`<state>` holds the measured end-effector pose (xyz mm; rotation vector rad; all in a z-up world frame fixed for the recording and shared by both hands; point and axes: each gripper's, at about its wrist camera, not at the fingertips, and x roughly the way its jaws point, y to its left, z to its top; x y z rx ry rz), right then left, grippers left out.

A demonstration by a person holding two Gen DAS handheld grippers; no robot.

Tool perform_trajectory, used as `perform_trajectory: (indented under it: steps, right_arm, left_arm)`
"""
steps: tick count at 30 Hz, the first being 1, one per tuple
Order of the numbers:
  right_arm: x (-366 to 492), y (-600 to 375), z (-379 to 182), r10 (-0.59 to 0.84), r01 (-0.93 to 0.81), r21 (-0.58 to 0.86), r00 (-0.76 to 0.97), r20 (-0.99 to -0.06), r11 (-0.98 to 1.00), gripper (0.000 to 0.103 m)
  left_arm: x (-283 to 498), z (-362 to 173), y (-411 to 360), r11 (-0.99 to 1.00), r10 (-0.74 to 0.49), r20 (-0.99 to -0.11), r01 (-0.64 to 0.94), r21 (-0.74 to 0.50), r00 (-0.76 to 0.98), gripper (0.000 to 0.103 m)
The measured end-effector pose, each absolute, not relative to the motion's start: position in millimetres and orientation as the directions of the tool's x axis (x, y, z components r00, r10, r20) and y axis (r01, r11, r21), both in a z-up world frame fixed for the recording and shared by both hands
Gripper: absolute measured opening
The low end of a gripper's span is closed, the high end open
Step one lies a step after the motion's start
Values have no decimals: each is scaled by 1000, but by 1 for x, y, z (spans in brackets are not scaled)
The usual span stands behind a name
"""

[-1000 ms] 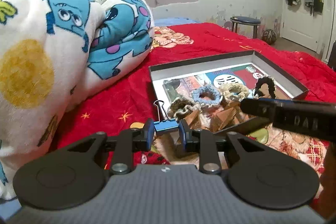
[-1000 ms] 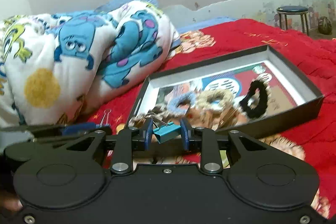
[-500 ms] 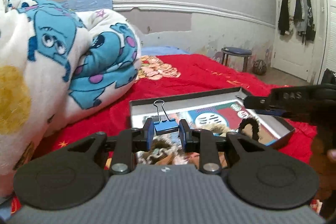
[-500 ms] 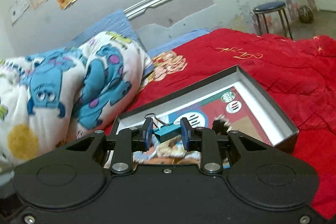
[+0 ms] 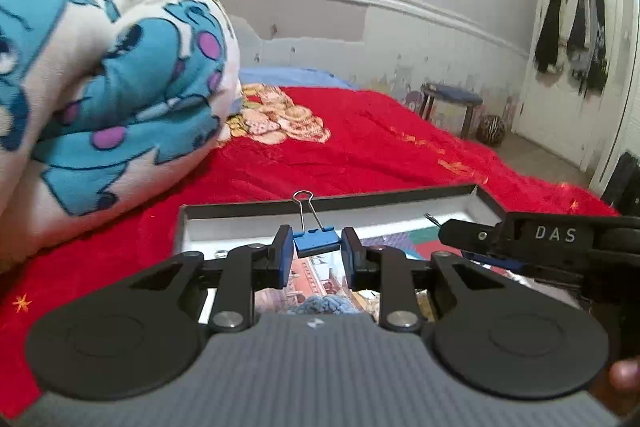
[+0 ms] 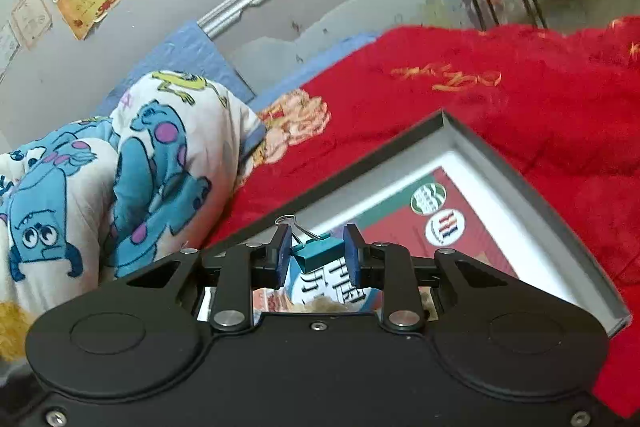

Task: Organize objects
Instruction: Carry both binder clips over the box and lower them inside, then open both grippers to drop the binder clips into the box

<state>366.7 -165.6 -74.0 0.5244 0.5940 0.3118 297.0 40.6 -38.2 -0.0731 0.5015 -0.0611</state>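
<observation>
My left gripper (image 5: 316,247) is shut on a blue binder clip (image 5: 317,242) with its wire handles up, held over the near part of the shallow dark box (image 5: 384,199). My right gripper (image 6: 316,253) is shut on a teal binder clip (image 6: 320,254), tilted, over the same box (image 6: 532,195). The right gripper also shows at the right of the left wrist view (image 5: 452,237). A blue scrunchie (image 5: 324,305) lies in the box under the left fingers, mostly hidden.
The box lies on a red bedspread (image 5: 360,155) and has a printed sheet (image 6: 448,227) on its floor. A rolled monster-print blanket (image 5: 100,75) fills the left. A stool (image 5: 450,103) and a door with hanging clothes (image 5: 572,39) stand beyond the bed.
Both grippers have risen and moved forward over the box, each still holding its clip. The scrunchies in the box have dropped out of sight below the fingers.
</observation>
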Motion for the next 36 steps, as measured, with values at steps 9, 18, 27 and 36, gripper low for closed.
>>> perform_trajectory:
  steps: [9,18,27,36]
  right_arm:
    - [372,-161,-86,406,-115,528,780,-476,841,27]
    - [366,-152,-88,413,-133,512,771,-484,849,27]
    - [368,-150,-94,414,-130,508,761,-500,851,27]
    - [364,-150,-96,430,-128,537,761,-486,834,33]
  left_arm:
    - [299,-66,34,998,-48,-537,23,-52,842,30]
    - [298,-68,30,999,-49,-536,34,-37,843,32]
    - [301,-68,31,997,-72,-540,45,-63,838,50]
    - [299,-64,32,994,-110,-549,75,-85,828,72]
